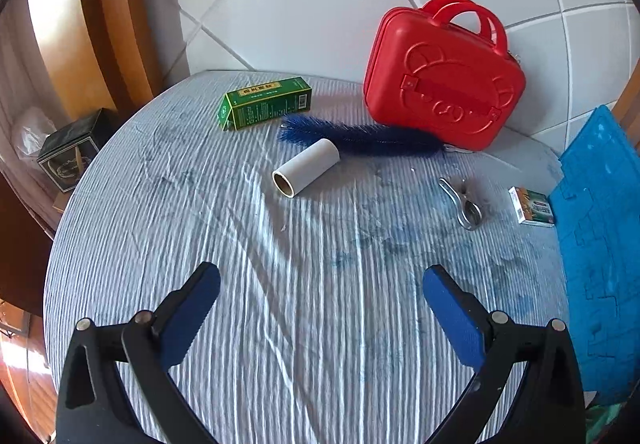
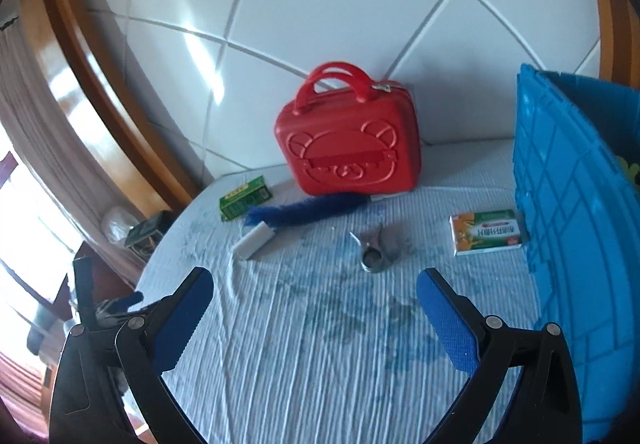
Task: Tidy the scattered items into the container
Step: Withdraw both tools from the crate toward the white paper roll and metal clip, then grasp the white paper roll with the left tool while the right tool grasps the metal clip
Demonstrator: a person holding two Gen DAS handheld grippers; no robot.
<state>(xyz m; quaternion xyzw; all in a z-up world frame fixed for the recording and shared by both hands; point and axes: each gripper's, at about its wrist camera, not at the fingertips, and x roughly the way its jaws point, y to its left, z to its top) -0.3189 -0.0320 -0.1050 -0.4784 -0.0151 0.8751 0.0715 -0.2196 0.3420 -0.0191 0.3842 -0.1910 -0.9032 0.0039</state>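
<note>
On the striped cloth lie a green box (image 1: 266, 102) (image 2: 245, 196), a white paper roll (image 1: 306, 172) (image 2: 255, 240), a dark blue bristle brush (image 1: 360, 137) (image 2: 310, 209), a metal clip (image 1: 464, 203) (image 2: 375, 250) and a small orange-and-white box (image 1: 531, 205) (image 2: 486, 232). The blue crate (image 1: 596, 244) (image 2: 568, 236) stands at the right. My left gripper (image 1: 320, 284) is open and empty, short of the roll. My right gripper (image 2: 314, 288) is open and empty, short of the clip.
A red bear-embossed case (image 1: 444, 75) (image 2: 348, 147) stands against the white tiled wall behind the brush. A dark box (image 1: 70, 153) sits beyond the table's left edge, below a wooden frame. My left gripper also shows at the left of the right wrist view (image 2: 108, 304).
</note>
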